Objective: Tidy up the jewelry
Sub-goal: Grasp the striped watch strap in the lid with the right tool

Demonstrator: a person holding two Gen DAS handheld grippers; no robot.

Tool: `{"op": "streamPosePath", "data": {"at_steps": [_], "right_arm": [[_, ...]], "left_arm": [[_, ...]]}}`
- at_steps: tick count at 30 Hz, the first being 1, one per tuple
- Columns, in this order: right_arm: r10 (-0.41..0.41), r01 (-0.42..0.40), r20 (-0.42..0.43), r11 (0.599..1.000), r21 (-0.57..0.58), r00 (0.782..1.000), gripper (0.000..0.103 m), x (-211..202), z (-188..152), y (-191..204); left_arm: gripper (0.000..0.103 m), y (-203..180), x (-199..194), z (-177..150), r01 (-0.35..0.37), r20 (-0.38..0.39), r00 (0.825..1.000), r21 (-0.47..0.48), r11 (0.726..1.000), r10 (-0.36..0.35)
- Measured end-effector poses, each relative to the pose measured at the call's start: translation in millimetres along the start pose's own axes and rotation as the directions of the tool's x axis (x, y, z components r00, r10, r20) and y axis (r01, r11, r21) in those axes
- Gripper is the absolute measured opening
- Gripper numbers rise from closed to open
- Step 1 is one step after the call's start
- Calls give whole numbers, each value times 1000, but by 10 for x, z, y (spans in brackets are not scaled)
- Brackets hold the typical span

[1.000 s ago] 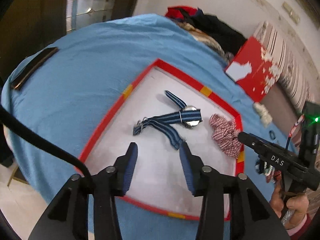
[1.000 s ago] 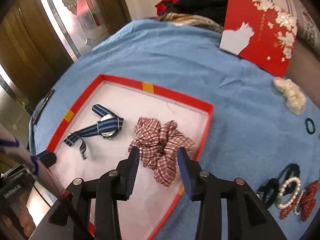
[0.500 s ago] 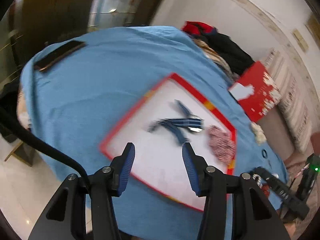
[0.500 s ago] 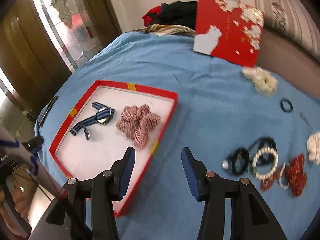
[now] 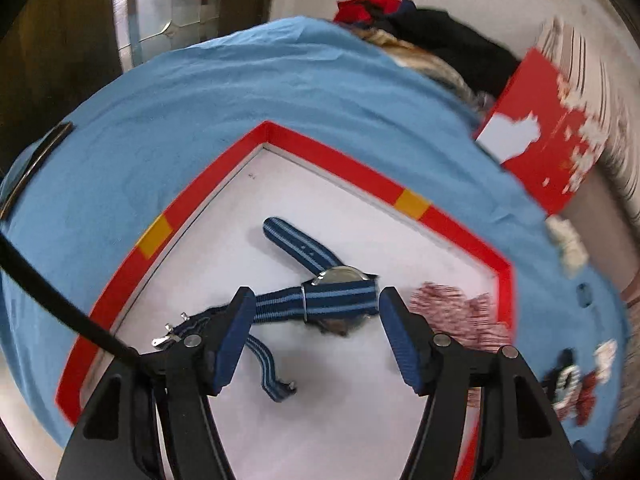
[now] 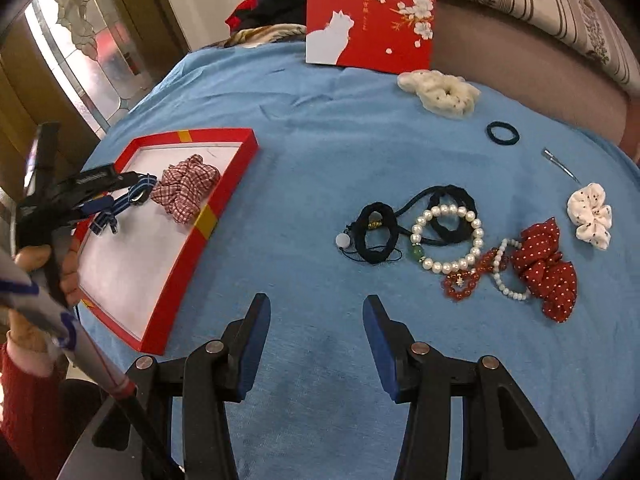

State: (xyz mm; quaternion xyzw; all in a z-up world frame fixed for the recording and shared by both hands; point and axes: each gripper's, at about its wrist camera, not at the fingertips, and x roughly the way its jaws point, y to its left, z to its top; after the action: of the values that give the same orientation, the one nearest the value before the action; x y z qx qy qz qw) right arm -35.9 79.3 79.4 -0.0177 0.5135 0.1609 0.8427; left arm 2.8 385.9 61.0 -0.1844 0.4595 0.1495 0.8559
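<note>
A red-rimmed white tray lies on the blue cloth. In it are a blue striped watch and a red plaid scrunchie. My left gripper is open and low over the watch, its fingers either side of the strap. My right gripper is open and empty over bare cloth, with a pearl bracelet, black hair ties, a red bead bracelet and a red dotted scrunchie ahead to its right.
A red card with a white cat stands at the back. A cream scrunchie, a black hair tie, a hair clip and a white dotted scrunchie lie at the right. Clothes are piled behind.
My left gripper has dropped close over the watch in the tray. My right gripper has drawn back and swung right, away from the tray toward the loose jewelry.
</note>
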Motion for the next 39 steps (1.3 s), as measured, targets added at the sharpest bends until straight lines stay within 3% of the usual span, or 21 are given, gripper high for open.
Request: {"op": "streamPosePath", "data": {"at_steps": [2, 4, 6, 8, 11, 12, 14, 16, 18, 20, 24, 26, 28, 30, 34, 36, 39], "right_arm": [[11, -11, -5, 1000, -1, 1000, 52, 64, 46, 48], [32, -32, -4, 999, -7, 999, 52, 139, 128, 150], [60, -59, 7, 998, -31, 998, 52, 217, 249, 323], [92, -90, 18, 993, -73, 996, 52, 294, 401, 570], [138, -134, 22, 982, -134, 990, 52, 424, 594, 937], [151, -146, 19, 976, -162, 988, 52, 482, 659, 1078], [165, -158, 11, 960, -232, 986, 52, 612, 761, 1368], [166, -159, -5, 940, -303, 986, 52, 740, 831, 1625], [165, -165, -35, 891, -422, 986, 52, 870, 867, 1954], [136, -149, -66, 808, -570, 989, 52, 990, 840, 2276], [66, -86, -57, 632, -770, 996, 52, 1155, 704, 2697], [52, -86, -69, 574, -814, 996, 51, 1218, 669, 2804], [33, -91, -88, 543, -835, 996, 51, 1290, 676, 2865], [24, -98, -102, 559, -824, 995, 51, 1357, 756, 2836], [44, -118, -118, 646, -754, 992, 50, 1461, 971, 2702], [38, -106, -109, 665, -739, 993, 33, 1461, 1004, 2680], [11, -72, -88, 676, -733, 996, 31, 1468, 1024, 2679]], "left_arm": [[56, 13, 46, 1, -4, 2, 1000, 32, 999, 4], [22, 68, 49, 40, 13, -1, 1000, 30, 999, -13], [1, 205, 25, 104, 39, 0, 999, -36, 999, -39], [0, 397, -33, 145, 83, 25, 996, -126, 989, -80], [0, 813, -190, 185, 252, 110, 967, -289, 924, -229], [0, 895, -236, 189, 280, 134, 959, -310, 909, -250], [0, 1008, -330, 195, 301, 166, 951, -321, 898, -259], [0, 1079, -421, 188, 269, 187, 958, -312, 911, -219], [0, 1130, -461, 177, 225, 198, 966, -312, 923, -169], [0, 1206, -475, 177, 194, 200, 971, -323, 926, -133], [0, 1422, -419, 179, 194, 203, 971, -387, 902, -122], [0, 1495, -396, 180, 194, 200, 972, -406, 893, -120], [0, 1544, -386, 180, 191, 199, 973, -417, 889, -116], [0, 1556, -374, 177, 198, 199, 972, -424, 884, -123], [0, 1517, -352, 202, 199, 195, 973, -412, 889, -127], [0, 1479, -339, 207, 199, 192, 973, -403, 893, -131], [0, 1439, -330, 213, 205, 189, 972, -397, 895, -139]]}}
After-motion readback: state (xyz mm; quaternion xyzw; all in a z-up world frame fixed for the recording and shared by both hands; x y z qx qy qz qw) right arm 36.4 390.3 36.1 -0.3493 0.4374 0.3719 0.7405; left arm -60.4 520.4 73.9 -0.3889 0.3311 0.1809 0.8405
